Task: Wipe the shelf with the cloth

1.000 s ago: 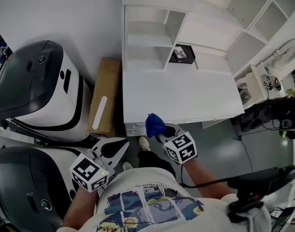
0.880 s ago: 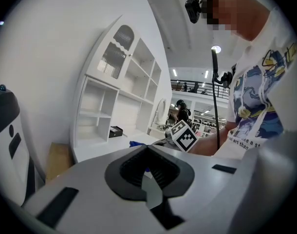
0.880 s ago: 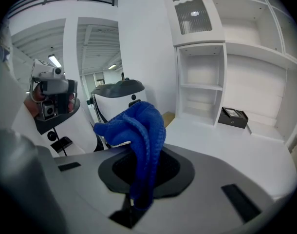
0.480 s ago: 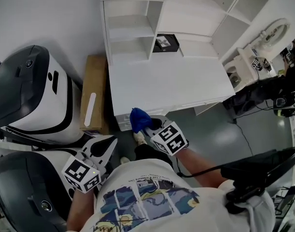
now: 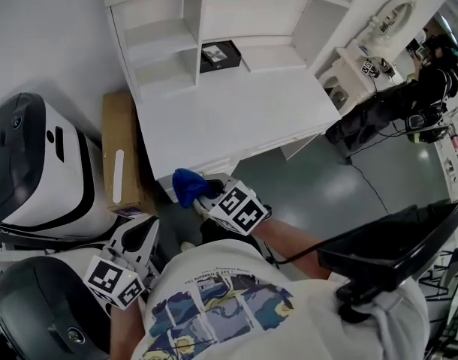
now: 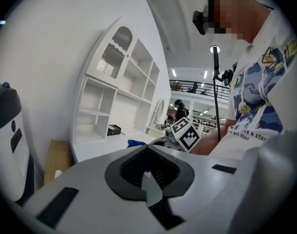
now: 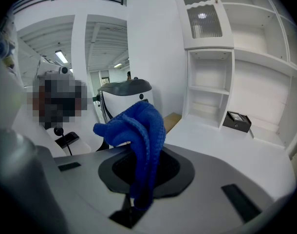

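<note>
Right gripper (image 5: pixel 204 194): clenched on the cloth (image 5: pixel 185 185). In the right gripper view the blue cloth (image 7: pixel 139 126) is pinched between the jaws by its lower part, and the rest stands up above them in a loose bunch.

Left gripper (image 5: pixel 149 225): jaws drawn together at the tips, nothing between them. It is held low at the person's left side, near the body and well apart from the table (image 5: pixel 236 111).

Location of cloth: in the head view it sits at the front edge of the white table, near the front left corner. Contact with the table cannot be confirmed. The cloth is well apart from the shelf (image 5: pixel 165 72).

Shelf: white open compartments rising from the back of the table, two stacked at the left, wider ones to the right. A black box (image 5: pixel 219 53) lies in one open compartment just right of the left stack. The table top in front of it is bare white.

Surroundings: a flat cardboard box (image 5: pixel 118 156) lies just beside the table's left side. Two large white and black machines (image 5: pixel 34 163) stand further left, one beside the left gripper. The person's printed shirt (image 5: pixel 221 306) fills the lower edge of the head view.
</note>
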The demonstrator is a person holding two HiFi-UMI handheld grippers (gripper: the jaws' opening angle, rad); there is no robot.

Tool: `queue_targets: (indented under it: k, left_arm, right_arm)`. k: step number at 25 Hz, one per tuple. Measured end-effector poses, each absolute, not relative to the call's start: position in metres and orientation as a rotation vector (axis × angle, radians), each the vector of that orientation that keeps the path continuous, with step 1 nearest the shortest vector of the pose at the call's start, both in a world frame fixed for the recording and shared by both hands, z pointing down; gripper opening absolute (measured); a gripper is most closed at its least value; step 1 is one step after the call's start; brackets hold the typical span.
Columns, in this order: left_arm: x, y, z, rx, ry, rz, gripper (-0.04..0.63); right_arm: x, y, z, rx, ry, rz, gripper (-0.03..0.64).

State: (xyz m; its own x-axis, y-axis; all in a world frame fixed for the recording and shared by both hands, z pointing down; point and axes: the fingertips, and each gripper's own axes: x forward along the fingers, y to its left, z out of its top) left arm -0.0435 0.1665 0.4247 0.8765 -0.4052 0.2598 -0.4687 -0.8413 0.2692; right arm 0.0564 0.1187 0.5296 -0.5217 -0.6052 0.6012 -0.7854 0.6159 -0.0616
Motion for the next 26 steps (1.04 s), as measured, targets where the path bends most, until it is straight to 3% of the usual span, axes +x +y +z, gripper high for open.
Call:
queue_targets:
  k: [26]
  left_arm:
    - [-0.032,0.170,0.453,2.647,-0.597,0.343,0.011]
  right_arm:
    - [0.063,0.123,0.548,1.041,-2.288,0.505,0.066]
